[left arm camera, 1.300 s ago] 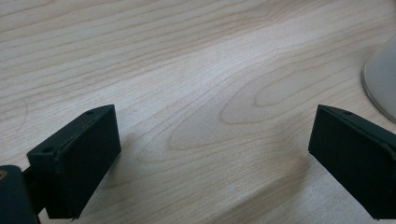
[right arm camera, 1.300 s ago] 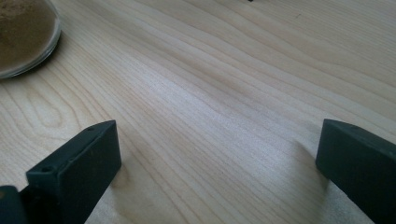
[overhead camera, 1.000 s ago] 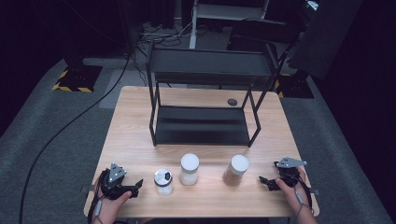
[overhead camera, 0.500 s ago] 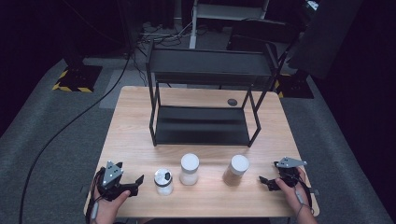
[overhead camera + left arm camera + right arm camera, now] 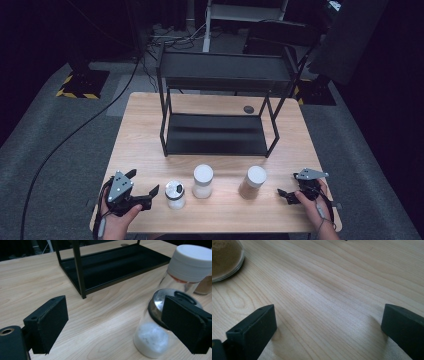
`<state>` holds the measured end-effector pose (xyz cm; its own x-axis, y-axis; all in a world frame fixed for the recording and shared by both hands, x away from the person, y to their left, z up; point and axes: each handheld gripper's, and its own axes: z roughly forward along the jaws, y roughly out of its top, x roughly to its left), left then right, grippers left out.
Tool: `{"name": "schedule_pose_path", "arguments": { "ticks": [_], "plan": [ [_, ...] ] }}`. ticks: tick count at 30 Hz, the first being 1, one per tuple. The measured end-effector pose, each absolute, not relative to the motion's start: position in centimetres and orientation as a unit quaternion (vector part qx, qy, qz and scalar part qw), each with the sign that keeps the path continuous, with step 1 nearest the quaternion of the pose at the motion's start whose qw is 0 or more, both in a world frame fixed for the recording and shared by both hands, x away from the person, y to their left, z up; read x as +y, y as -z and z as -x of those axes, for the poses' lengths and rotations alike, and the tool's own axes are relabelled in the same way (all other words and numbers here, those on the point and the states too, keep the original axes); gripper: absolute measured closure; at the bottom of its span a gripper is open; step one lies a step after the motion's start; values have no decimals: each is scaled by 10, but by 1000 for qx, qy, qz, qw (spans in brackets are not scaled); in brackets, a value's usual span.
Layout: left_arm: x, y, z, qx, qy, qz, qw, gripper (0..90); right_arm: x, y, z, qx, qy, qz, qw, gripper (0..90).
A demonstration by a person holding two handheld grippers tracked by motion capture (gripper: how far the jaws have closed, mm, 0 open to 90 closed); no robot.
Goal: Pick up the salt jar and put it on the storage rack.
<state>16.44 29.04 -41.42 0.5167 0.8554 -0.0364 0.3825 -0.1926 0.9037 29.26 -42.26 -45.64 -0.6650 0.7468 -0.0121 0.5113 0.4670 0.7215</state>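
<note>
Three jars stand in a row near the table's front edge: a short glass jar with a metal lid [image 5: 175,194] [image 5: 152,340] holding white powder, a white-lidded jar [image 5: 203,180] [image 5: 192,262], and a white-lidded jar of brown powder [image 5: 252,182] [image 5: 224,260]. My left gripper [image 5: 142,182] [image 5: 117,325] is held just left of the short jar. Its jaws are open and have just been closing a little. Nothing is between them, and the jar stands behind the right jaw. My right gripper [image 5: 289,186] [image 5: 329,325] rests open over bare wood, right of the brown jar.
A black two-shelf metal rack [image 5: 215,132] [image 5: 112,267] stands on the middle of the wooden table [image 5: 145,140], behind the jars. A small dark disc [image 5: 248,109] lies at the rack's back right. A black cable [image 5: 70,140] runs across the floor on the left.
My left gripper has risen and shifted slightly beside the short jar. The right gripper and the jars have stayed put.
</note>
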Motion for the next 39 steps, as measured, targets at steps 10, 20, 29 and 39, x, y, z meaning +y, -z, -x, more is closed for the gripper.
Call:
{"name": "schedule_pose_path", "arguments": {
  "ticks": [10, 20, 29, 39],
  "plan": [
    [280, 411, -168, 408, -236, -732, 492, 70, -423, 456, -293, 840, -356, -374, 166, 1],
    [267, 410, -172, 392, -224, -738, 502, 70, -422, 457, -293, 840, -356, -374, 165, 1],
    [257, 412, -177, 379, -210, -740, 514, 70, -422, 457, -294, 841, -356, -373, 165, 1],
    [250, 427, -180, 381, -205, -742, 512, 76, -422, 457, -294, 841, -356, -372, 165, 1]
  ]
}}
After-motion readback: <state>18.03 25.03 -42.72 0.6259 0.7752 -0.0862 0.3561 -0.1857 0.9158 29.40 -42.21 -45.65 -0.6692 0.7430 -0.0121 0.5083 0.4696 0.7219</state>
